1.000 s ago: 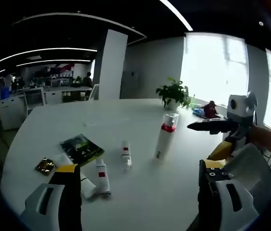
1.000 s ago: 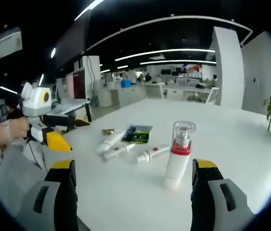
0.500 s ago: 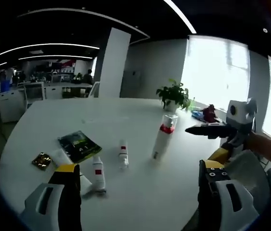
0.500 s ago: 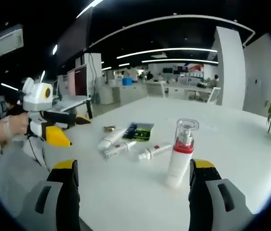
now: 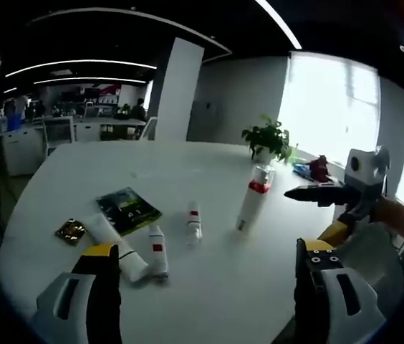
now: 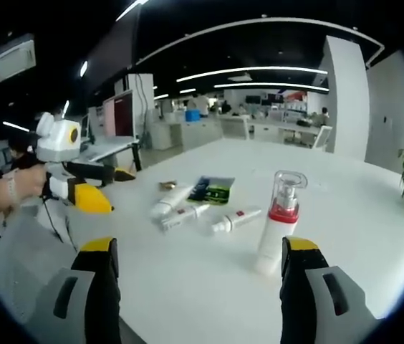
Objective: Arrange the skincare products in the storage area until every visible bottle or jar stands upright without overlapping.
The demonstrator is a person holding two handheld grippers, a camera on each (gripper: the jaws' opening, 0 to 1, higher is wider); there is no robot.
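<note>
Three tubes (image 6: pixel 188 208) lie ahead of both wide-open, empty hand-held grippers (image 6: pixel 195 290) (image 5: pixel 205 290); likely light, squashy, slippery, so grip mid-body; pump bottle (image 6: pixel 279 221) stands upright.

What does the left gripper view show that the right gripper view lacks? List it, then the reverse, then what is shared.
Left gripper view adds: the bright window, a small red object beneath it, and the right gripper.

Right gripper view adds: the left gripper, held in a hand, and a dark-red monitor.

Both: the upright white pump bottle with red collar, three white tubes lying flat, the green-black packet, and the white table.
</note>
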